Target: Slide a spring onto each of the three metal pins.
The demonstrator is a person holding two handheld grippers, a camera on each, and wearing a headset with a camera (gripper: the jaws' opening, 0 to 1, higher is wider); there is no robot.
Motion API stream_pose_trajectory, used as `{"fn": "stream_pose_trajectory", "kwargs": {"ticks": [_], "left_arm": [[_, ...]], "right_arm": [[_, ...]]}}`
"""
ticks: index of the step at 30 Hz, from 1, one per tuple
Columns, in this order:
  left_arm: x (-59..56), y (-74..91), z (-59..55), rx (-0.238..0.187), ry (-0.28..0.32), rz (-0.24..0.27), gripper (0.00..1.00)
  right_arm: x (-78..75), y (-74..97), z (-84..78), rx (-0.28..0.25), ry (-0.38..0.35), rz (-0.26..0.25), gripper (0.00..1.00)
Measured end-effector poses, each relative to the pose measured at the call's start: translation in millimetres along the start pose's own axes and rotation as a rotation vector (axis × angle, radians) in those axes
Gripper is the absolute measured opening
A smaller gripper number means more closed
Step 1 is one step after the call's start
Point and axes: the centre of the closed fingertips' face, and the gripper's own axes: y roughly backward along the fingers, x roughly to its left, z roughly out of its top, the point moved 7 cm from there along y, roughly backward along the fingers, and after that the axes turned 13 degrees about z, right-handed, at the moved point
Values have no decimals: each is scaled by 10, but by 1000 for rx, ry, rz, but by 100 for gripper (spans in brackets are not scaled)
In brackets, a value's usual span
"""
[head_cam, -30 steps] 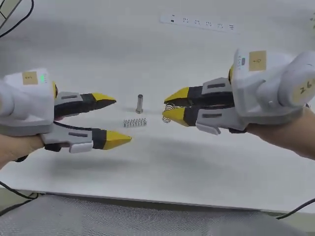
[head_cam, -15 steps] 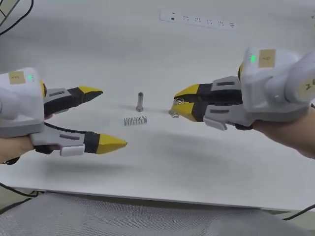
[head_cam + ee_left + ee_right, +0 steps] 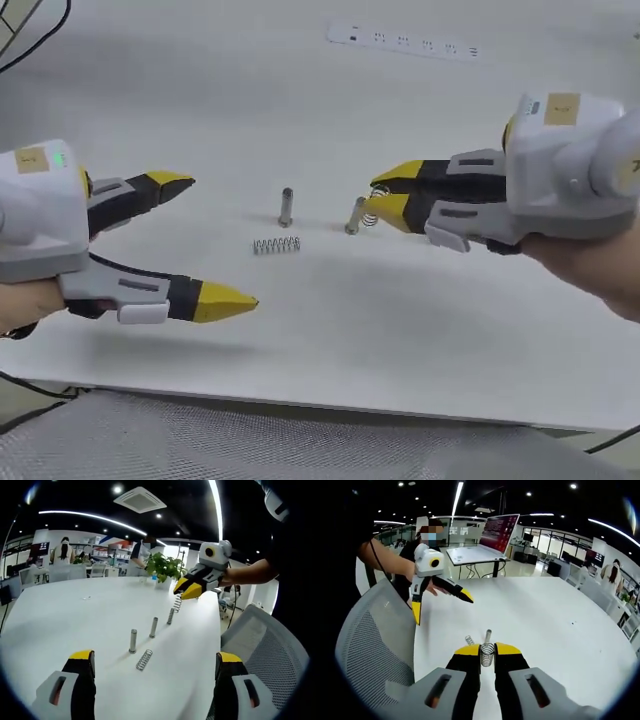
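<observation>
Right gripper point(image 3: 380, 195) has its jaws clenched on a spring point(image 3: 372, 216), pinched between the tips, and the spring sits just to the right of the right pin point(image 3: 355, 215). I can't tell from here whether the coil has caught the pin's tip yet.

That pin looks a bit tilted to me. So my take is to line the spring's bore up with the pin's lean rather than dead vertical, come over the tip, then slide down slowly. Grip lightly so the coils don't squash or ping away, and only let go once a few turns are over the pin.

Left gripper point(image 3: 205, 240) hangs at the left with its jaws wide apart, holding nothing, well clear of the pins. It could steady the pin if it wobbles.

Left pin point(image 3: 287, 206) stands bare. A spare spring point(image 3: 276, 245) lies flat on the tabletop point(image 3: 330, 320) just near of it, handy for that one.
</observation>
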Motion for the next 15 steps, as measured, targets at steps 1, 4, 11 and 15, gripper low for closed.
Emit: {"fn": "stream_pose_trajectory", "kwargs": {"ticks": [1,4,11,15], "left_arm": [[0,2,-2,0,1,1,98],[4,6,-13,2,4,4,98],[20,-8,5,-8,13,9,98],[29,-16,15,-11,10,16,98]], "right_arm": [[-29,5,3,-7,-11,-9,7],[-150,19,7,-9,-44,-47,7],[-280,-23,44,-7,-59,-60,7],[-303,-69,45,3,-60,-57,7]]}}
